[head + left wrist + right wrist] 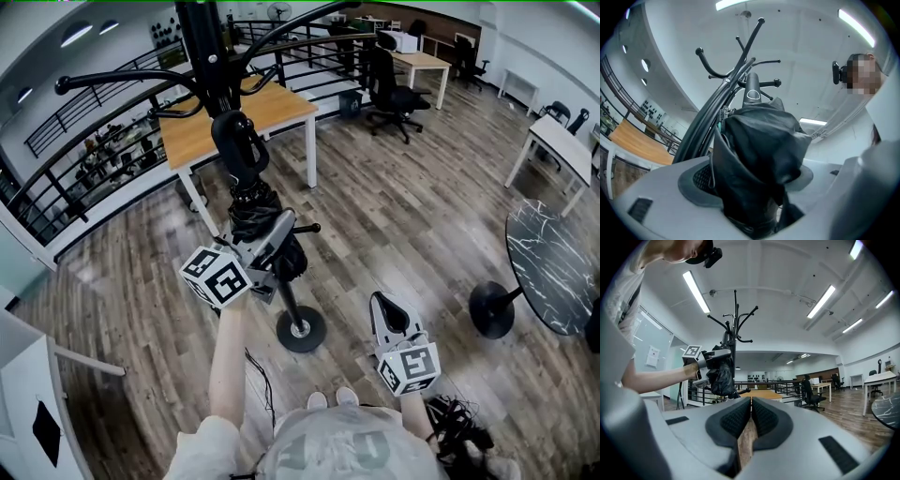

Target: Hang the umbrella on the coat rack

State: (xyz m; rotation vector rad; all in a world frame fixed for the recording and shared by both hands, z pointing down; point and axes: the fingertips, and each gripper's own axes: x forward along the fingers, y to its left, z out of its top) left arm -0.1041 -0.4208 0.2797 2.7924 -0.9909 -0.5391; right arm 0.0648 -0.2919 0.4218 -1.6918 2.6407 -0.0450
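My right gripper (391, 317), at 5 o'clock, has its jaws closed, empty. My left gripper (277, 240) clamps its jaws on the folded black umbrella (246, 155), whose lower part is hidden. Just behind it at 11 o'clock stands the coat rack (207, 56), its top cut off.

Bright ceiling strips (696, 291); heavy fisheye warp.
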